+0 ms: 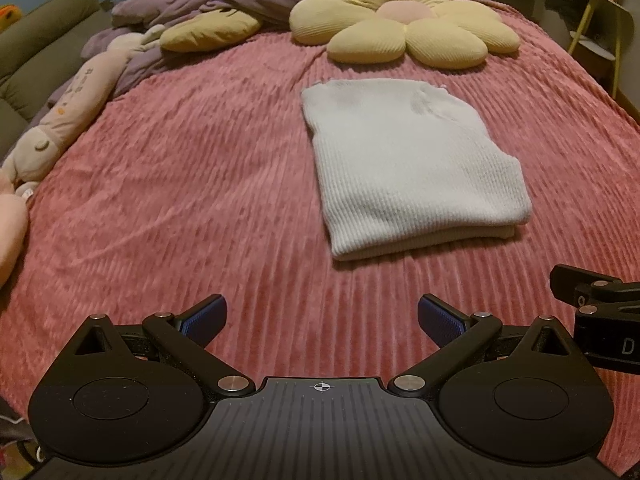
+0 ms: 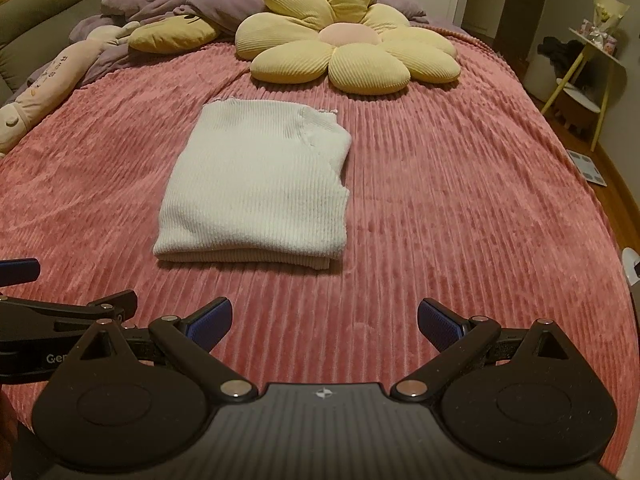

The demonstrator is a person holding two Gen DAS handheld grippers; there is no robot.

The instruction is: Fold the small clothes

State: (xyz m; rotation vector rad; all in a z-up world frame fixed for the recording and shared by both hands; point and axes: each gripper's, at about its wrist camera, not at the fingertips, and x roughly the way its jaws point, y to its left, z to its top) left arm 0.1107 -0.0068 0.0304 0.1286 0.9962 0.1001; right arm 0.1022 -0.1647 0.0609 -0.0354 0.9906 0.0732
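**Folded white top lying on the pink bed, both grippers open and empty**

Along the bed's left edge a long pale plush toy (image 1: pixel 68 116) is lying, with small printed writing on its side that is too blurred to read. Beside it, toward the far left corner, a purple duvet (image 1: pixel 208 0) is bunching up along the far edge. One small yellow cushion (image 1: pixel 208 32) is resting against the duvet, and one large flower cushion (image 1: pixel 404 24), yellow petals around a pink centre, is sitting at the middle of the far edge.

On the ribbed pink bedspread (image 1: pixel 180 184), one white knitted top (image 1: pixel 404 168) is lying folded into a rough rectangle near the bed's middle, just short of the flower cushion and not touching it. Nothing is lying between it and the grippers.

The left gripper (image 1: pixel 322 316) is hovering over the near edge with its blue-padded jaws spread wide, holding nothing. The right gripper (image 2: pixel 324 320) is hovering just beside it, jaws equally apart and empty. Partial lettering is showing on the gripper bodies: "Ge" on the left one and "D" on the right one.

Off the right edge, a yellow-legged side table (image 2: pixel 592 64) is standing on the floor.
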